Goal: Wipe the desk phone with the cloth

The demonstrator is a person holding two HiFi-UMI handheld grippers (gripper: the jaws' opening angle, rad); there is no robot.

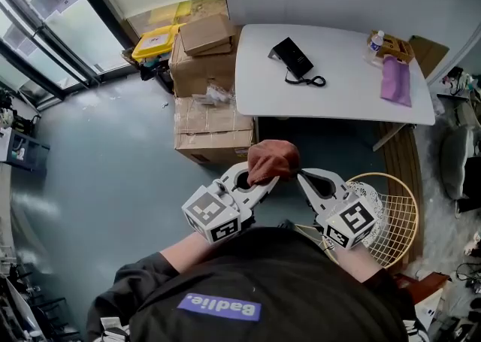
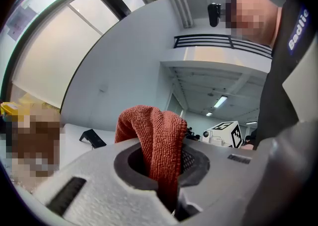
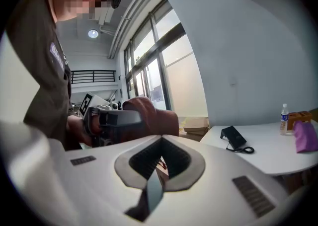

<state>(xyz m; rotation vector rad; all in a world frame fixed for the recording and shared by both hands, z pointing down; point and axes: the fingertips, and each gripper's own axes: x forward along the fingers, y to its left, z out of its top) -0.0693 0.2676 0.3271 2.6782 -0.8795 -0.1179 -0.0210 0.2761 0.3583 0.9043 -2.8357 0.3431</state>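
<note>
Left gripper: The left gripper (image 1: pixel 263 183) has its jaws closed tight on the cloth (image 1: pixel 272 160). The cloth sticks up from them in a red-brown bunch.

Right gripper: The right gripper (image 1: pixel 303 177) has its jaws closed, with nothing in them. Its tip is just beside the cloth.

Where the phone is: The desk phone (image 1: pixel 292 57) sits on the white worktop (image 1: pixel 353 104), towards the back and near the middle. It is well apart from both grippers.

Which way it points: In the head view its long side runs from far-left to near-right. It is propped up like a little ramp. A curly cord (image 1: pixel 316 81) lies at its near-right end. I cannot tell which way the keys face.

Step now: I think the cloth has to be carried over to the phone. No wiping has begun.

How to do it well: Hold the left jaws tight so the cloth does not slip out. Bring the loose bunch down flat on the phone, not the hard jaw tips. Rub along the long side, from one end to the other. Press softly, because the phone is light and may slide. The right gripper could hold it steady. Stay off the cord so it does not snag.

Other things: A bottle (image 1: pixel 376 40) and a purple thing (image 1: pixel 396 81) are at the right end of the worktop, far from the phone. Cardboard boxes (image 1: pixel 210 107) stand at its left.
</note>
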